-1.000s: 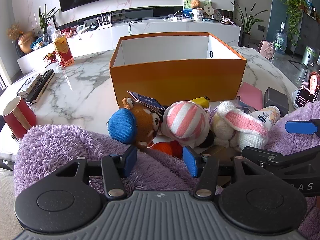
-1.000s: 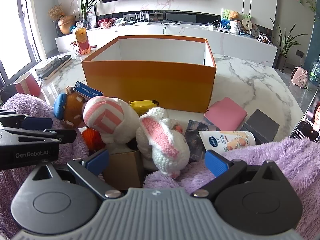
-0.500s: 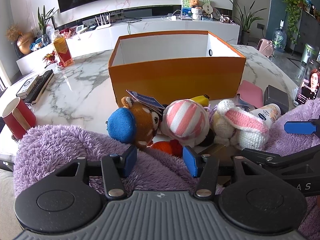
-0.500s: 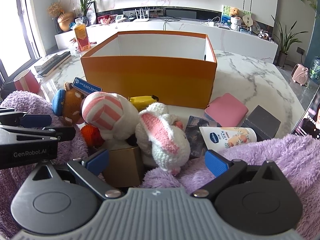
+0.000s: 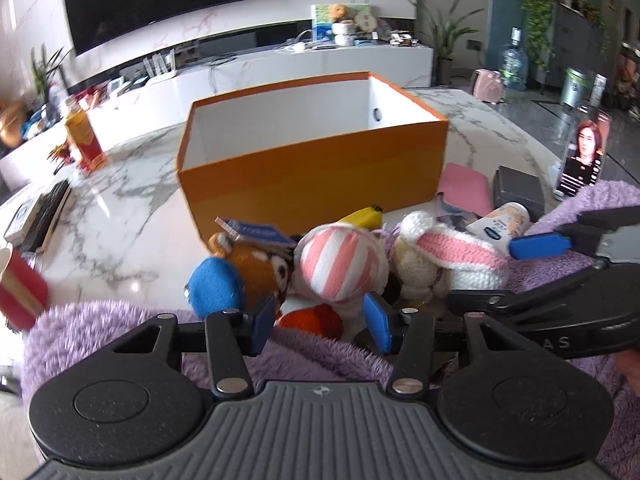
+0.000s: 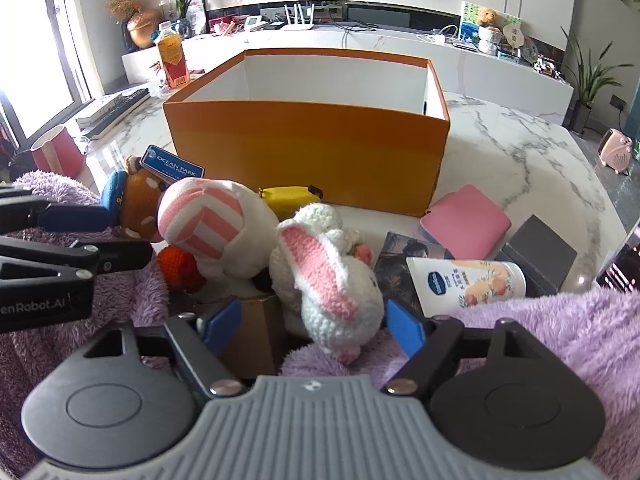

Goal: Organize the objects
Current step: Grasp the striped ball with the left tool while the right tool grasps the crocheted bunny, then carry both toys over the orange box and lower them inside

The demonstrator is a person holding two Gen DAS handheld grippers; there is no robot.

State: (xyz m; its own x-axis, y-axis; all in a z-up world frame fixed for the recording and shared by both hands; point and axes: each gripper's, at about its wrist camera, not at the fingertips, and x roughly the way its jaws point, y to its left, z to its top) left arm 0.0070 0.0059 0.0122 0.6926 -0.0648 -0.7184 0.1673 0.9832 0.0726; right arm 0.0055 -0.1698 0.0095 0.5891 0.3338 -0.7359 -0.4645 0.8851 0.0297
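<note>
An open orange box [image 5: 312,168] [image 6: 308,148] stands on the marble table. In front of it lies a pile of toys: a brown bear with a blue cap [image 5: 244,276] [image 6: 136,204], a pink-striped white plush [image 5: 340,268] [image 6: 212,224], a crocheted white rabbit [image 5: 444,260] [image 6: 332,280], an orange ball [image 5: 312,320] [image 6: 180,268] and a yellow banana toy [image 5: 360,216] [image 6: 288,196]. My left gripper [image 5: 320,322] is open just before the orange ball and striped plush. My right gripper [image 6: 314,326] is open around the rabbit's lower end.
A purple fluffy blanket [image 5: 100,328] [image 6: 560,332] lies under both grippers. A cream tube [image 6: 464,280], pink pouch [image 6: 466,222], dark box [image 6: 540,248] and small brown carton [image 6: 256,328] sit on the right. A red cup [image 5: 20,292] and an orange bottle [image 5: 84,140] stand left.
Both grippers have moved forward toward the toy pile. The right gripper's fingers now flank the rabbit, and the left view has swung and blurred slightly.
</note>
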